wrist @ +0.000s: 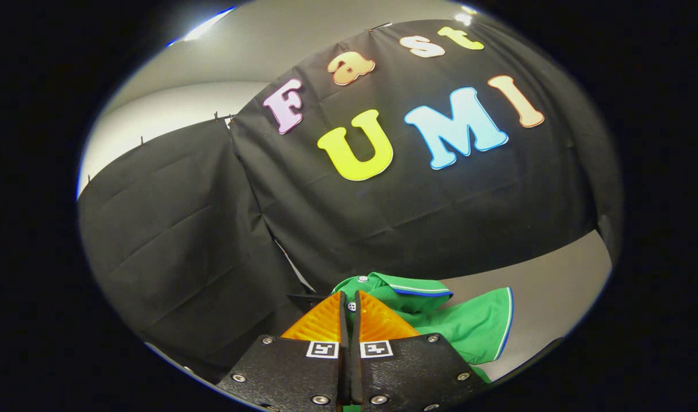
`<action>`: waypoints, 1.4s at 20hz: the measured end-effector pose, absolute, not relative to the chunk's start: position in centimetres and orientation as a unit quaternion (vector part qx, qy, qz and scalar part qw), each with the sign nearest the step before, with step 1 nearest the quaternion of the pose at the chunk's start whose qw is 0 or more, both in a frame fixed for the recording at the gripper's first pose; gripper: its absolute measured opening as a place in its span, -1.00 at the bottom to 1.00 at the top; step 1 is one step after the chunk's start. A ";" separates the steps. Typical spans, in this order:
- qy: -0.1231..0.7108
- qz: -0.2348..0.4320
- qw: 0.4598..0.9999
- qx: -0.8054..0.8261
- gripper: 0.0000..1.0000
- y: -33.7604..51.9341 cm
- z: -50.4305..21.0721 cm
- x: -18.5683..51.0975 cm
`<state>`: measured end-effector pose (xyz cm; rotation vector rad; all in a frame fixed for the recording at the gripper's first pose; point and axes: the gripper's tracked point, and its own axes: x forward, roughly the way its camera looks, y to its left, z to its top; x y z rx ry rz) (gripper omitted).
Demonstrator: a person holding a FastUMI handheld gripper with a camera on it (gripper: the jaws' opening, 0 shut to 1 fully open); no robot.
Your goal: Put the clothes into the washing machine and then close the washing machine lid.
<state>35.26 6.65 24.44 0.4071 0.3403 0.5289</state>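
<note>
So the table [555,274] here is a plain grey one, matte, running up to the black cloth wall at its far side. Lying straight on it is a green polo shirt [469,326] with thin blue-and-white trim on the collar and hem, kind of crumpled with the collar bunched up. From the shirt, the bare stretch of table spreads toward 2 o'clock. The hand-held gripper [349,300] has its fingers nearly together, pinching the shirt's collar between them.
</note>
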 end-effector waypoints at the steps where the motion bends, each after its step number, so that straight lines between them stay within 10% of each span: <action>1: 0.166 0.264 0.929 0.199 -1.00 7.7 24.5 35.2; 28: 0.194 0.313 0.920 0.131 -1.00 29.0 15.5 32.7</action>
